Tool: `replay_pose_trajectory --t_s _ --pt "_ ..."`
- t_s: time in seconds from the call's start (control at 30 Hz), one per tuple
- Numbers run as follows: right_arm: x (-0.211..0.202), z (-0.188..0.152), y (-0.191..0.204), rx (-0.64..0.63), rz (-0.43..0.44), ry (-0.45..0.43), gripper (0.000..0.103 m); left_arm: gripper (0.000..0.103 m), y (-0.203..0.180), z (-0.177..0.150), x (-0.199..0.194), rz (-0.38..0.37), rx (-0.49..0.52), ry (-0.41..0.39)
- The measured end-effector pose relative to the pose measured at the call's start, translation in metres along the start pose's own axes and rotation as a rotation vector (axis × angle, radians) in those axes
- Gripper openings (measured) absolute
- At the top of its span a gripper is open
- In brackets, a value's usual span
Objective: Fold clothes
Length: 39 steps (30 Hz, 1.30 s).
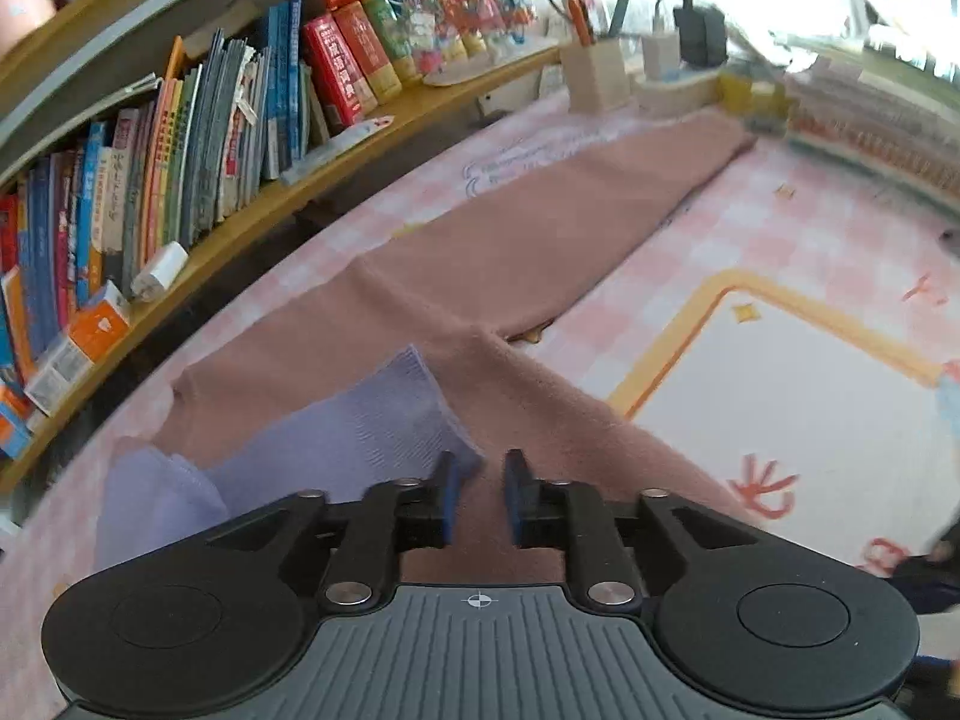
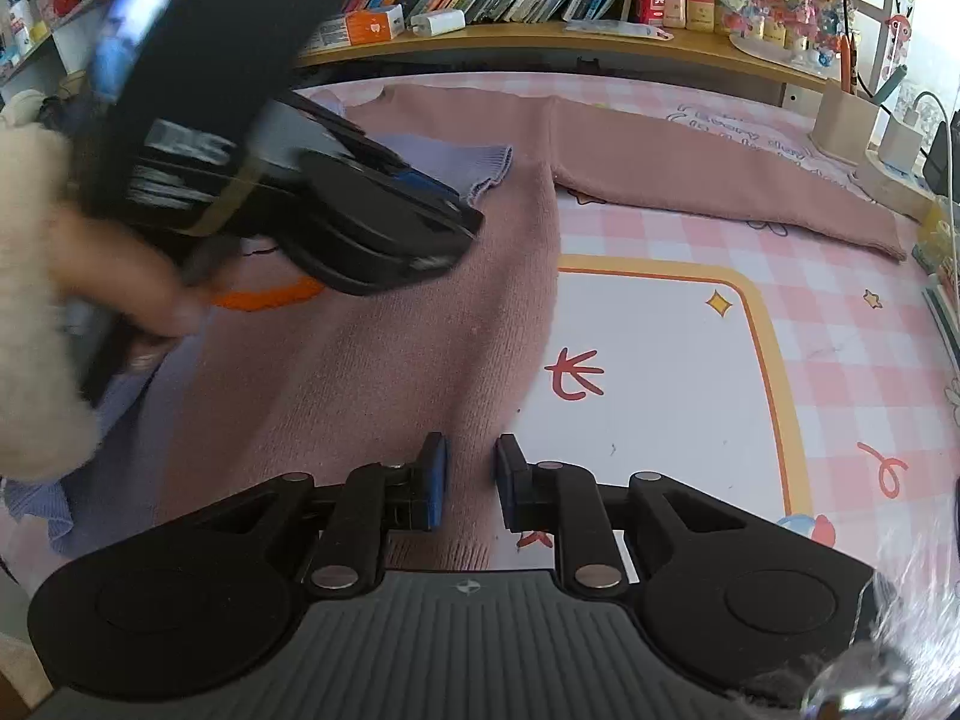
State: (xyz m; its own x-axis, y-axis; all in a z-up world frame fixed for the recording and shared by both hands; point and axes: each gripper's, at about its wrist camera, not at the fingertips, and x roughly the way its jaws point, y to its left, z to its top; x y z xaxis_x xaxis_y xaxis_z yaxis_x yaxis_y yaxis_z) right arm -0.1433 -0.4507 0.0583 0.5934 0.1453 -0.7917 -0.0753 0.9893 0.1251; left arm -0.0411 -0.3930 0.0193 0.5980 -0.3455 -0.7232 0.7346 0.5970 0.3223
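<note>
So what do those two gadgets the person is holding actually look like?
Each hand-held gripper, left and right, is black plastic: two round discs, silver rivets, a ribbed grey base with a small crosshair mark, and blue pads inside the fingers. The person wears a fluffy cream sleeve.

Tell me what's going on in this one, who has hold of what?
A person with a gripper in each hand is folding a pink sweater on a checked desk mat. One purple-cuffed sleeve is folded across the body; the other sleeve lies stretched out below the bookshelf. The left gripper is over the cuff, jaws slightly apart, holding nothing. The right gripper straddles the sweater's edge without pinching it.
</note>
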Motion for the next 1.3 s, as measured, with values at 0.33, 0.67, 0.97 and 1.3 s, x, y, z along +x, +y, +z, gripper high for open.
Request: replay_pose_trajectory --t_s 0.33,0.67,0.97,1.3 --pt "-0.001 -0.002 -0.004 -0.003 0.016 -0.01 0.019 0.028 -0.005 0.003 0.011 0.124 0.068 -0.034" --pt "0.001 0.0 -0.005 -0.006 0.008 0.001 0.019 0.004 0.104 -0.015 -0.056 0.229 -0.297 -0.166" --pt "0.001 0.0 0.0 0.039 -0.042 -0.004 0.018 0.004 0.29 -0.122 -0.169 0.546 -0.653 -0.193" --pt "0.004 0.0 0.007 0.092 -0.121 -0.003 0.018 0.004 0.349 -0.201 -0.181 0.718 -0.811 -0.101"
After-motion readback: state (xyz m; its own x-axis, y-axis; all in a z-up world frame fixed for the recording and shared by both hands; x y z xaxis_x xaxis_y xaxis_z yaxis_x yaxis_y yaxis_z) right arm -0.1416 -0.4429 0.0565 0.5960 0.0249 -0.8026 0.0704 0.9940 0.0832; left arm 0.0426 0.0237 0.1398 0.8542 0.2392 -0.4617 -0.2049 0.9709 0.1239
